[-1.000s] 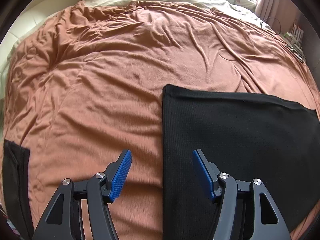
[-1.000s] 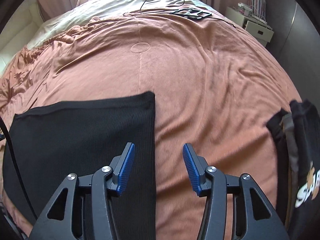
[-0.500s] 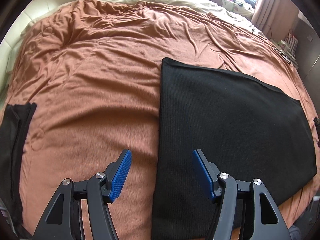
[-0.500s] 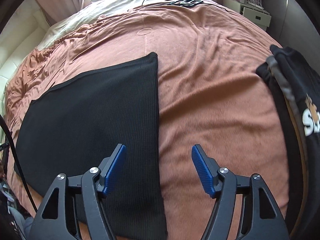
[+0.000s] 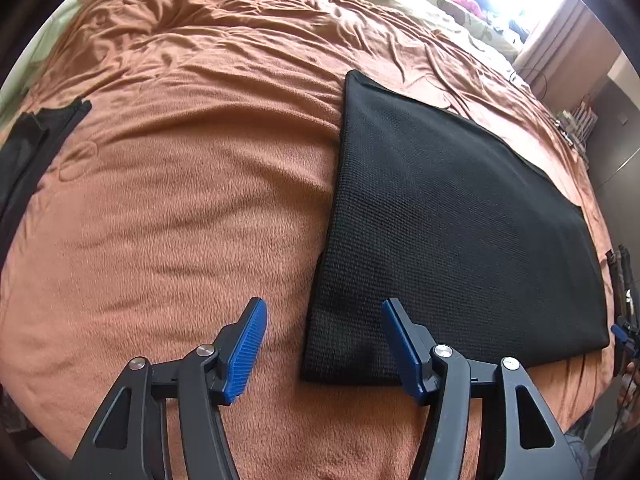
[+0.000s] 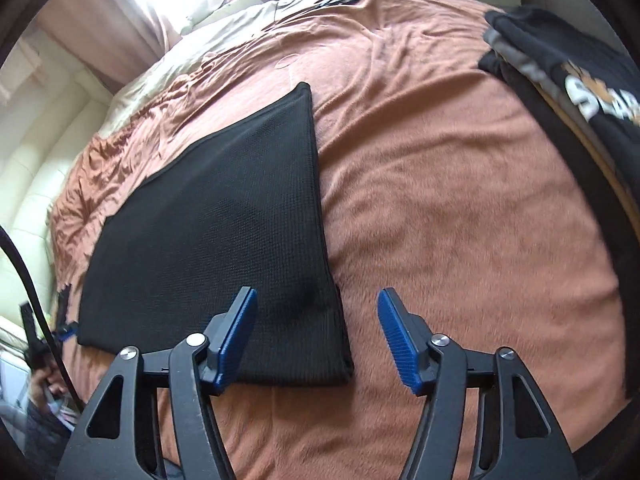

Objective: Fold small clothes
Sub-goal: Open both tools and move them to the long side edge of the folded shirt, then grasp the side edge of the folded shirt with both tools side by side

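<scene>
Black waffle-knit garment (image 5: 452,224) lies flat on the rust-brown bed cover (image 5: 168,216), already a folded panel with clean edges. Everything turns on where its near corners sit against your two tools.

Left wrist view: your left gripper (image 5: 322,344) has its blue pads spread wide, nothing between them. The garment's near left corner sits at about 12 o'clock from the gap, slightly toward the right-hand pad; the left edge runs away toward 12, leaning to 1. The cloth body fills the 1 to 3 o'clock sector.

Right wrist view: your right gripper (image 6: 316,338) is likewise spread, holding nothing. The garment (image 6: 224,216) has its near right corner at roughly 12 o'clock, just beyond the fingertips, and its right edge climbs toward 12, leaning to 11. Cloth spreads to 9–11 o'clock.

So you flank the near short edge, one tool per corner, neither clearly nearer. The panel's long axis appears to run across you, from left tool to right, though fisheye bending makes this uncertain. My read: each tool would take its own corner and carry it forward toward 12 to halve the panel.

Also noted: a dark item (image 5: 28,160) at 10 o'clock in the left view, and a pile of dark clothes with white lettering (image 6: 576,92) at 2 o'clock in the right view, both well apart from the panel.
</scene>
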{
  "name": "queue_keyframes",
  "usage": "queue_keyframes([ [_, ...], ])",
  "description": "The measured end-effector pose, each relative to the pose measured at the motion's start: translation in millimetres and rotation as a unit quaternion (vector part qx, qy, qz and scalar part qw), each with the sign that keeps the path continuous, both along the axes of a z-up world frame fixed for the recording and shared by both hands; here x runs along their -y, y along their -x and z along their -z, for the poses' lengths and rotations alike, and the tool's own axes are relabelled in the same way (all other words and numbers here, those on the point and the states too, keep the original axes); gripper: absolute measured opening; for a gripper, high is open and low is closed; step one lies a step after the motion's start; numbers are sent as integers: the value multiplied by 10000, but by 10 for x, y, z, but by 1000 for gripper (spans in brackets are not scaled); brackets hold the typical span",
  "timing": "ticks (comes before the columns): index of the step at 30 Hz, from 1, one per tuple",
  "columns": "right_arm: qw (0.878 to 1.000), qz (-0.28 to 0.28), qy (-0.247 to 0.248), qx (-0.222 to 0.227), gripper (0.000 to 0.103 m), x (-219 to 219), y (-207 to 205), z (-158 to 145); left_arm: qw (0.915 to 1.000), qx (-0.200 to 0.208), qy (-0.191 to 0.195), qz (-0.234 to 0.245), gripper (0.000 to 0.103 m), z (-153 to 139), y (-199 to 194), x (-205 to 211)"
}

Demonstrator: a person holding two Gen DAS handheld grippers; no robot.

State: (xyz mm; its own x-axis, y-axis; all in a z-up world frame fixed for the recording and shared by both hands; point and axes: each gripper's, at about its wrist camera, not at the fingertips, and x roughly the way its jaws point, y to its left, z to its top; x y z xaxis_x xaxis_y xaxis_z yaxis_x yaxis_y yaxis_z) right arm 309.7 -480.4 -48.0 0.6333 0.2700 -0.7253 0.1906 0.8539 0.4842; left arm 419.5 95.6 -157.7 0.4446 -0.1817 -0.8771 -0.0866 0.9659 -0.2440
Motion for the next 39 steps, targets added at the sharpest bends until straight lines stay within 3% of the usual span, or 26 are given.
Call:
queue_keyframes([
  [10,9941,360,-1020,102,59,101,374,294,9976,-114,680,-102,61,50,209,-56],
  [13,9906,373,-1317,44,49,79,370,441,9973,-126,708,-165,60,56,234,-55],
  [15,9872,412,-1541,13,47,86,355,544,9968,-162,741,-244,54,75,223,-73],
  [21,9779,488,-2023,188,46,181,299,663,9933,-246,1027,-460,47,146,210,-146],
  [28,9751,517,-2139,277,45,166,201,781,9860,-289,1510,-645,46,191,223,-164],
  [32,9729,552,-2223,314,42,125,211,855,9762,-410,1995,-742,46,220,308,-196],
  [39,9722,588,-2230,410,42,0,234,897,9670,-313,2347,-944,46,307,281,-261],
])
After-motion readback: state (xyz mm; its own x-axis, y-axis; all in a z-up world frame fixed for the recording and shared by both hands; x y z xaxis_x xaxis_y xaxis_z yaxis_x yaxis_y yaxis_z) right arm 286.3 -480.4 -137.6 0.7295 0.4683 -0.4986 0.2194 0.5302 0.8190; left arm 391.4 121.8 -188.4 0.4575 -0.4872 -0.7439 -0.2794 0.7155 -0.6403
